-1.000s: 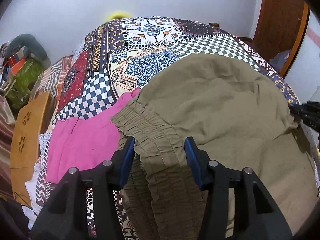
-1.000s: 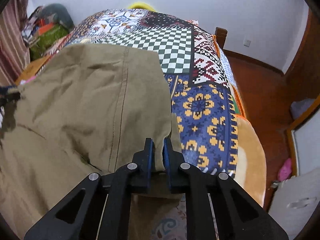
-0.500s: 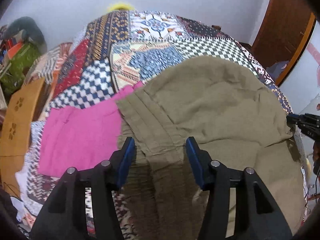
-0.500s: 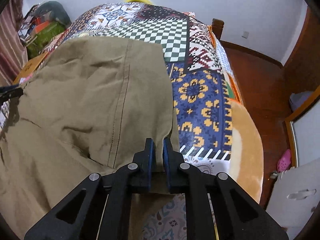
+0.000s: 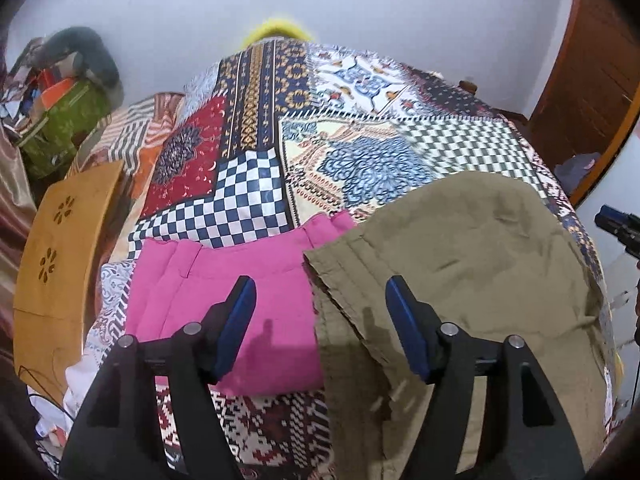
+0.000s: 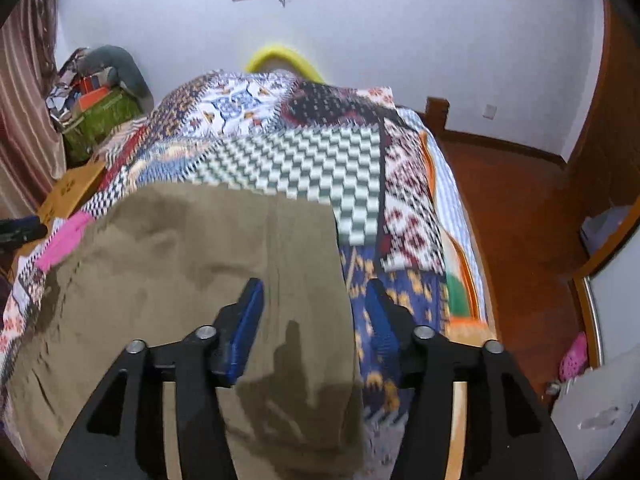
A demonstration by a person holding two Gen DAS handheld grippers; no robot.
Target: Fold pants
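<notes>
On the patterned bed, both the left tongs and right tongs were opening, apparently clear of the khaki pants, letting the fold settle.

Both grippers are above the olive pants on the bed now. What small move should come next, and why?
Probably lift both clear. The left gripper and right gripper are opening with nothing pinched, and the olive pants lie folded on the patchwork bedspread beside the pink garment, so this fold seems laid down.

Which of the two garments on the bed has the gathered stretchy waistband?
The olive pants; their waistband edge is ridged and gathered. The pink garment beside them has a smooth, flat band.
</notes>
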